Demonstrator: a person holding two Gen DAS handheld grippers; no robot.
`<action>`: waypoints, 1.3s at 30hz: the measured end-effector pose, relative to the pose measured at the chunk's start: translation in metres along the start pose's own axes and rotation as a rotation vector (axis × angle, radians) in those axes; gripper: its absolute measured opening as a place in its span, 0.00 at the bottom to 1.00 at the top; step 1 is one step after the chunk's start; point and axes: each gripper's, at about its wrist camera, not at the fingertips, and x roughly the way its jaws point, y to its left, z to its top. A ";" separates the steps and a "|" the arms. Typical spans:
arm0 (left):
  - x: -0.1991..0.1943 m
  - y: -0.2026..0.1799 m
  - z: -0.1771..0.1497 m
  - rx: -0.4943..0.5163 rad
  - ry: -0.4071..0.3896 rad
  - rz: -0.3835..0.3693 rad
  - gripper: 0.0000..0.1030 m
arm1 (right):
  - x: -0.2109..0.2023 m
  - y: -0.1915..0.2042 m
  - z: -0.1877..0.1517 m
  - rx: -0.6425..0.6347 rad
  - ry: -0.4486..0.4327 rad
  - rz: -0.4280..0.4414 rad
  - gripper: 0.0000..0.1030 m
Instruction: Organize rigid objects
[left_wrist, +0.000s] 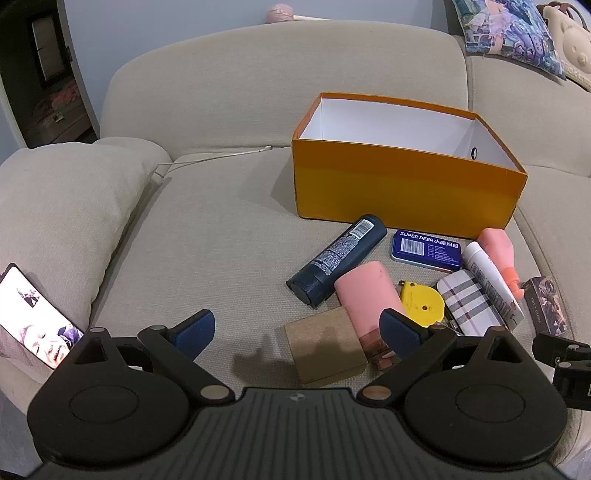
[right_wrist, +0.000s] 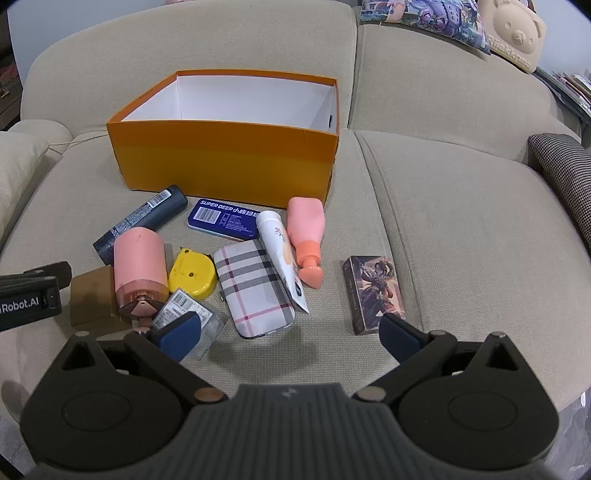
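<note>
An open orange box (left_wrist: 406, 192) (right_wrist: 229, 162) with a white inside stands on the beige sofa seat. In front of it lie a dark bottle (left_wrist: 336, 260) (right_wrist: 144, 221), a blue tin (left_wrist: 426, 249) (right_wrist: 223, 219), a pink cylinder (left_wrist: 364, 295) (right_wrist: 139, 264), a yellow tape measure (left_wrist: 423, 302) (right_wrist: 192, 273), a plaid case (left_wrist: 469, 308) (right_wrist: 255, 291), a white tube (left_wrist: 491, 280) (right_wrist: 282, 254), a pink bottle (left_wrist: 498, 254) (right_wrist: 306, 236), a brown block (left_wrist: 325, 347) (right_wrist: 92, 295) and a card box (left_wrist: 548, 306) (right_wrist: 373, 291). My left gripper (left_wrist: 297, 334) is open around the brown block's near side. My right gripper (right_wrist: 290, 334) is open just short of the plaid case.
A lit phone (left_wrist: 35, 314) leans on the left sofa cushion (left_wrist: 55, 206). A white cable (left_wrist: 221, 155) runs along the seat's back. Printed pillow (right_wrist: 424, 18) and bear-shaped bag (right_wrist: 513, 33) rest at the back right. A checked armrest (right_wrist: 565, 170) sits right.
</note>
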 end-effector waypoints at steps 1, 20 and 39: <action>0.000 0.000 0.000 0.000 0.001 0.001 1.00 | 0.000 0.000 0.000 0.000 -0.001 0.000 0.99; 0.001 -0.001 0.001 0.020 0.001 -0.003 1.00 | 0.000 0.001 -0.001 0.001 0.005 -0.002 0.99; 0.052 0.017 -0.005 -0.047 0.103 0.016 1.00 | 0.003 -0.013 0.003 0.044 0.025 0.003 0.99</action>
